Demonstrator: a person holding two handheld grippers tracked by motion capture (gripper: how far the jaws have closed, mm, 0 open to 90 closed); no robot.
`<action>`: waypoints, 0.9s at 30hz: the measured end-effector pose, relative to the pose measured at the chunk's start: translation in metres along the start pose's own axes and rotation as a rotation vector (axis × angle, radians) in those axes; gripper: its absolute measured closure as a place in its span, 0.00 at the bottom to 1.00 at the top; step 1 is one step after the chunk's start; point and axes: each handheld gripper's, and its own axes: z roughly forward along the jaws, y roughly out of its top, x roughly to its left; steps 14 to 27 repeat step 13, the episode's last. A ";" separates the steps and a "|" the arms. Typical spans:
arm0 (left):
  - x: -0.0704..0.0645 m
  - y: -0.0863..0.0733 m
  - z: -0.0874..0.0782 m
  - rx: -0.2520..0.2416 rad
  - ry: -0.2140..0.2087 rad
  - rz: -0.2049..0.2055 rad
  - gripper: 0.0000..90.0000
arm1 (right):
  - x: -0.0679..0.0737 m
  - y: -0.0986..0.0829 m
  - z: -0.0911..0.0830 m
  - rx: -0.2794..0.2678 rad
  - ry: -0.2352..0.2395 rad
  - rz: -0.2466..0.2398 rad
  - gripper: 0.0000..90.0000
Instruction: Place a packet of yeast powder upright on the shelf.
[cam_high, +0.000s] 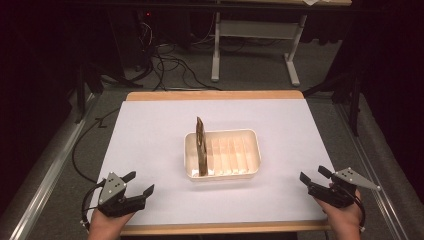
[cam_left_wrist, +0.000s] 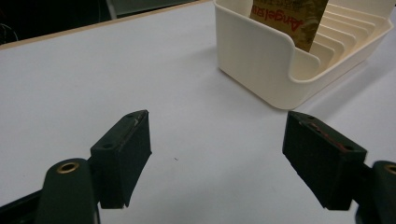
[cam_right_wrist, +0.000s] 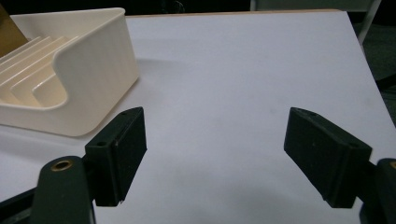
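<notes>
Currently, with both the left gripper (cam_high: 140, 183) and right gripper (cam_high: 313, 177) held wide open and empty near the table's front corners, the thin brown card (cam_high: 201, 145) standing in the cream slotted rack's (cam_high: 250, 172) leftmost slot could be toppled, or the light rack shoved, if approached carelessly.

cream slotted rack (cam_high: 250, 150), brown card (cam_high: 201, 145) w/ red lettering, white table (cam_high: 150, 130), black grippers

High view: from above, looking forward and down on whole table (cam_high: 150, 120). Both gripper views: low, close to surface, facing inward. Shared by all three: cream rack (cam_high: 250, 150) (cam_left_wrist: 261, 60) (cam_right_wrist: 93, 70).
</notes>
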 end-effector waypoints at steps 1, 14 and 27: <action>0.000 0.000 0.000 0.000 0.001 0.001 0.27 | -0.001 0.000 0.000 0.001 0.001 0.001 0.24; 0.008 -0.002 -0.006 -0.011 0.004 -0.013 0.26 | -0.001 0.000 0.004 0.008 -0.018 0.011 0.24; 0.008 -0.002 -0.006 -0.011 0.004 -0.013 0.26 | -0.001 0.000 0.004 0.008 -0.018 0.011 0.24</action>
